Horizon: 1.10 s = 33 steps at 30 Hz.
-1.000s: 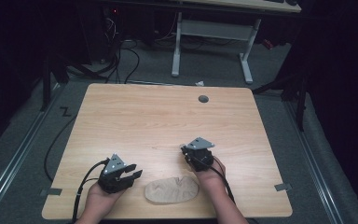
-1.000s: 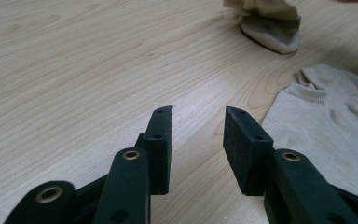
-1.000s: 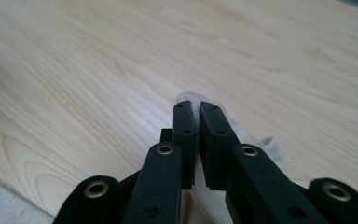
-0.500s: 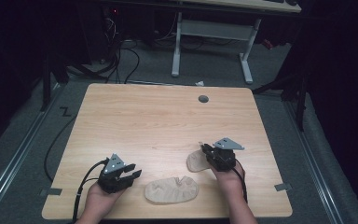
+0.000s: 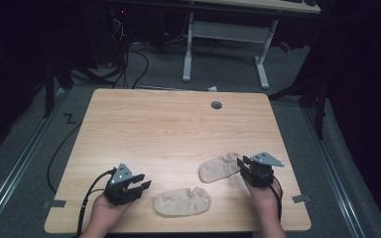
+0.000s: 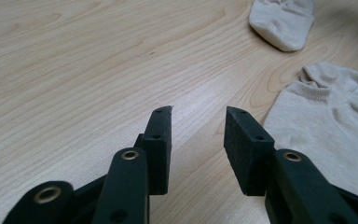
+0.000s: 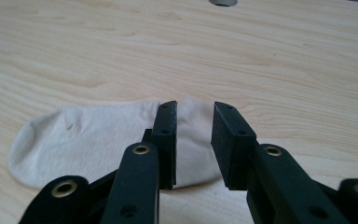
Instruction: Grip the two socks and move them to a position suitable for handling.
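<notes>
So there are two beige ankle socks here. The far sock (image 5: 220,167) lies flat on the tabletop toward 4 o'clock from the middle, and the right gripper (image 5: 243,166) sits at its 3 o'clock end. In the right gripper view its jaws are parted a little with that sock's (image 7: 93,137) edge lying between and under them, so it looks more like a release or a pre-grab than a firm pinch; nothing is actually clamped. The near sock (image 5: 182,203) lies close to the front edge around 6 o'clock, apart from the other one.

The left gripper (image 5: 138,184) hovers at 9 o'clock of the near sock, jaws moderately open and holding nothing, with bare wood between them in the left gripper view (image 6: 198,140).

Best guess on the step: the socks are being laid out or paired, and the next move is probably the left gripper sliding over to the cuff of the near sock (image 6: 328,121) and closing on a single edge without bunching it.

View differences: the high view gives the overall layout, both hands and the cable hole (image 5: 216,105) at 12 o'clock. The gripper views show the jaw gaps properly, plus the ribbed cuff, which the high view is too coarse for.
</notes>
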### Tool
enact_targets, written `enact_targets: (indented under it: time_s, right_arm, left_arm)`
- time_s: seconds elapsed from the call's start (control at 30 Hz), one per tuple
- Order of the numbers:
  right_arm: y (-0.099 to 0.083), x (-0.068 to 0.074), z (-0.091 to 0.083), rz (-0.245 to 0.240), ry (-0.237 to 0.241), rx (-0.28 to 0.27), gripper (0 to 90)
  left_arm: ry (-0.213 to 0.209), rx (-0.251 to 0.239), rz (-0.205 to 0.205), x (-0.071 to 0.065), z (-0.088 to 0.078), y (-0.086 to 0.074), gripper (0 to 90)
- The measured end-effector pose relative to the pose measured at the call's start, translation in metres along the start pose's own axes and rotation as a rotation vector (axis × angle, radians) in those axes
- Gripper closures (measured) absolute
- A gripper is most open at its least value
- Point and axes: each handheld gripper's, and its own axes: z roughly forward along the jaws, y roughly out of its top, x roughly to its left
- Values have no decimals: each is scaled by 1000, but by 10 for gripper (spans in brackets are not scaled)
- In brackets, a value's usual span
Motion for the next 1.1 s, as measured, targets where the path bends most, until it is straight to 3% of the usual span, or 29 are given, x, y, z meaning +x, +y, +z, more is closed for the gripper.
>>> enact_targets:
  time_s: [0.1, 0.27, 0.43, 0.6, 0.83, 0.93, 1.03, 1.1]
  right_arm:
    - [-4, 9, 1, -45, 37, 29, 759]
    - [-8, 30, 19, -110, 124, 120, 869]
    - [-13, 46, 37, -156, 147, 195, 890]
    - [-12, 60, 41, -176, 177, 189, 890]
    - [-5, 90, 49, -254, 210, 179, 859]
    - [1, 81, 34, -219, 187, 113, 859]
    - [1, 55, 21, -166, 118, 80, 867]
    - [-4, 35, 19, -116, 75, 90, 872]
  left_arm:
    - [0, 5, 8, -2, 2, 1, 621]
    - [-1, 12, 21, -3, 3, 1, 621]
    - [0, 6, 14, -2, 3, 1, 621]
    - [-1, 6, 15, -1, 3, 1, 621]
    - [1, 19, 20, -2, 8, 2, 621]
    - [4, 21, 17, -2, 11, 2, 621]
    - [2, 16, 9, -3, 10, 2, 622]
    - [5, 16, 12, -2, 9, 2, 622]
